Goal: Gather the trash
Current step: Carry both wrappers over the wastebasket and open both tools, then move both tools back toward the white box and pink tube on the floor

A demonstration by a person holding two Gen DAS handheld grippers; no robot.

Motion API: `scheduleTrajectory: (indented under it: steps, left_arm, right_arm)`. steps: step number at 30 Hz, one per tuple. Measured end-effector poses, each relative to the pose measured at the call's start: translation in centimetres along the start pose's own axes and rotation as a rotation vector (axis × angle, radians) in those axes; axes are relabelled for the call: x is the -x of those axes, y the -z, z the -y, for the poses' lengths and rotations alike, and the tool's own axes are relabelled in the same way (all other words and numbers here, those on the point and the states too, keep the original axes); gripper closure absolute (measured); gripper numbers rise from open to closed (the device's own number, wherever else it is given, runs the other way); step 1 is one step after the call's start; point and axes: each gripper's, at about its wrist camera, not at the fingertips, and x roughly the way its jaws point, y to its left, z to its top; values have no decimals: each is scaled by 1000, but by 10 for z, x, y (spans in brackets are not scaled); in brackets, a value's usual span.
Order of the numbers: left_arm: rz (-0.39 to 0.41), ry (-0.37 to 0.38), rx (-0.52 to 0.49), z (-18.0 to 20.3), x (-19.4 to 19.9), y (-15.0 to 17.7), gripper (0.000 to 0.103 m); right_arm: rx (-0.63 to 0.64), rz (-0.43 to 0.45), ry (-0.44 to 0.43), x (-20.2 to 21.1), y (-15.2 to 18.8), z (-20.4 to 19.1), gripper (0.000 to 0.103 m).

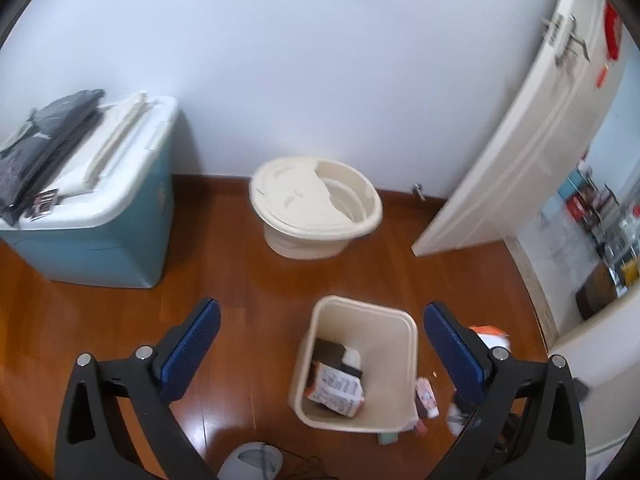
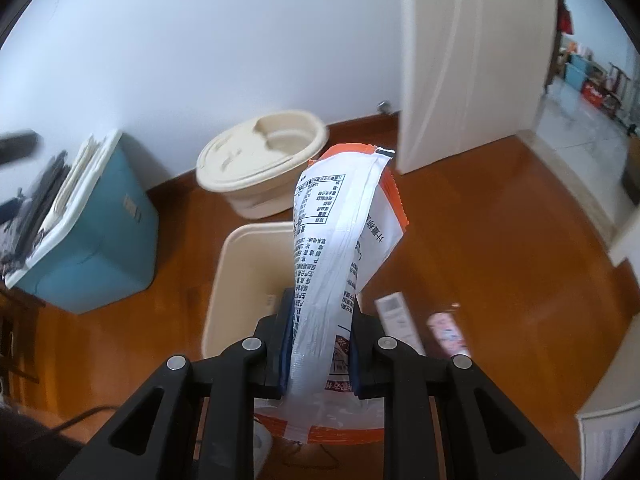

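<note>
**Wrapper clamped above the bin, left jaws wide and empty**

The white and orange wrapper [image 2: 340, 264] stood pinched between the blue pads of the right gripper [image 2: 318, 344], its printed length rising upright out of the narrow jaws, over the near right corner of the cream waste bin [image 2: 240, 264] as the right wrist view showed it. The bin sat on the wooden floor [image 1: 248, 280] with its mouth open, and inside it lay a printed packet [image 1: 338, 390] and a dark carton [image 1: 330, 354] against its near wall. The left gripper [image 1: 322, 350] hung above the bin with its jaws spread wide, nothing between them. Small bits of litter [image 1: 426, 400] lay on the floor just beside the bin's right side; a white remote control [image 2: 398, 316] and a pink tube [image 2: 446, 332] lay there too. Farther off, a cream round tub [image 1: 316, 208] stood against the wall, a blue cooler box [image 1: 100, 236] to its left, and an open white door [image 1: 520, 152] to the right.
</note>
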Motion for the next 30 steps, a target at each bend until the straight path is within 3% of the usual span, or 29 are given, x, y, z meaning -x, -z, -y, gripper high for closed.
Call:
scheduleTrajectory:
  steps: [4,6,7,8,10,13,20,27,30]
  left_arm:
    - [-8,-6,-14,-1,-15,0,0]
    - [-25,14,-13,0,-20,2,0]
    - [-26,13,-22,1,-21,2,0]
    - [-25,12,-33,4,-23,2,0]
    - [-22,21,-45,8,-25,2,0]
    - [-12,18,-60,11,-26,1,0]
    - [-23,35,-49,13,-28,1,0]
    - [-52,93,-92,33,-29,8,0]
    - [-90,132,-105,45,-33,13,0]
  right_arm:
    - [0,-71,-16,-58,-3,-21,79]
    - [-4,-114,-20,-89,-2,-30,73]
    - [-3,-129,-21,-98,-1,-33,68]
    - [2,-154,-20,-115,-1,-38,55]
    - [14,-182,-17,-138,2,-43,38]
    - [32,-254,-8,-162,8,-45,36]
    - [134,-188,33,-112,10,-38,30]
    - [262,-135,183,-24,5,-15,24]
    - [306,-124,248,14,5,2,12]
